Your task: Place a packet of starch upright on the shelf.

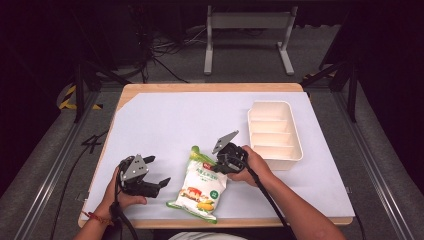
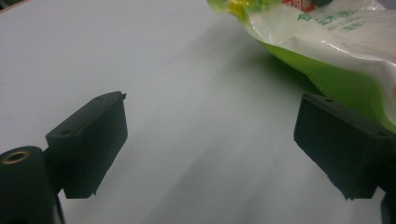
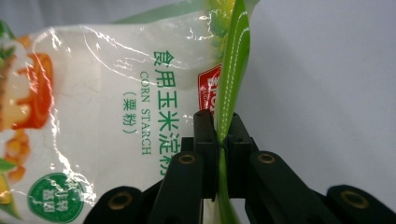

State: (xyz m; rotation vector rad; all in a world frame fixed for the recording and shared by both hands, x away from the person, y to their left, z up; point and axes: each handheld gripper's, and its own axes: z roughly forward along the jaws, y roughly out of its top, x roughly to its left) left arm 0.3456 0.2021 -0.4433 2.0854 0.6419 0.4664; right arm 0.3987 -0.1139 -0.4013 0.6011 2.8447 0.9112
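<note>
Left tool spread, empty, just left of the bag lying near the bench front edge, right tool pinching its green side seam, label reads "CORN STARCH", white tray beyond.

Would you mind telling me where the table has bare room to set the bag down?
The white sheet is bare behind the corn starch bag, left of the divided tray. The near edge is crowded: left tool, bag, right tool.
</note>
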